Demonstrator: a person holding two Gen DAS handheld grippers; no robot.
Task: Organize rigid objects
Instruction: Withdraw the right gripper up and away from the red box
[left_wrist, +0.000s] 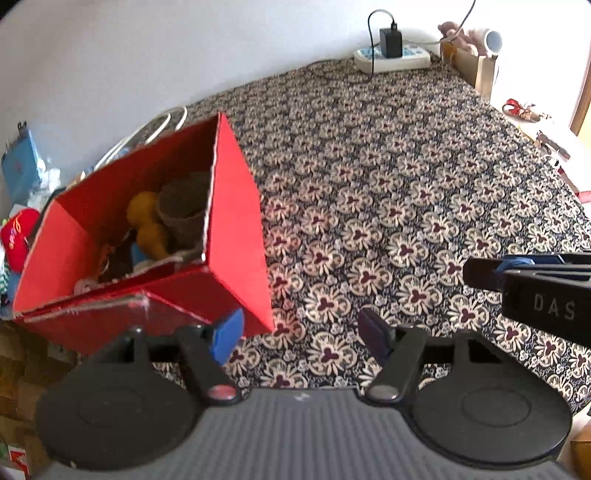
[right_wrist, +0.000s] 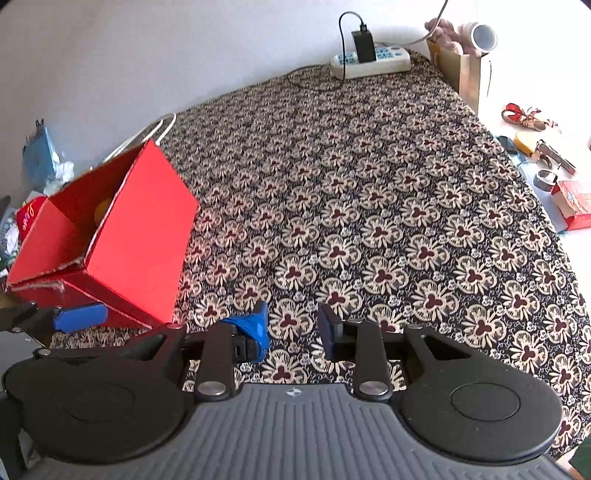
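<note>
Left of the empty left gripper (left_wrist: 301, 334) sits the red box (left_wrist: 236, 236).

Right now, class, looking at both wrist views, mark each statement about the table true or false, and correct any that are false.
1. The red box holds yellow gourd-shaped objects. True.
2. The left tongs grip the box wall. False: they stand open and empty, with one pad just in front of the box's near corner.
3. A black charger is plugged into the white power strip. True.
4. The patterned tablecloth is covered with scattered toys. False: its middle is bare.
5. The right tongs hold nothing. True.
</note>
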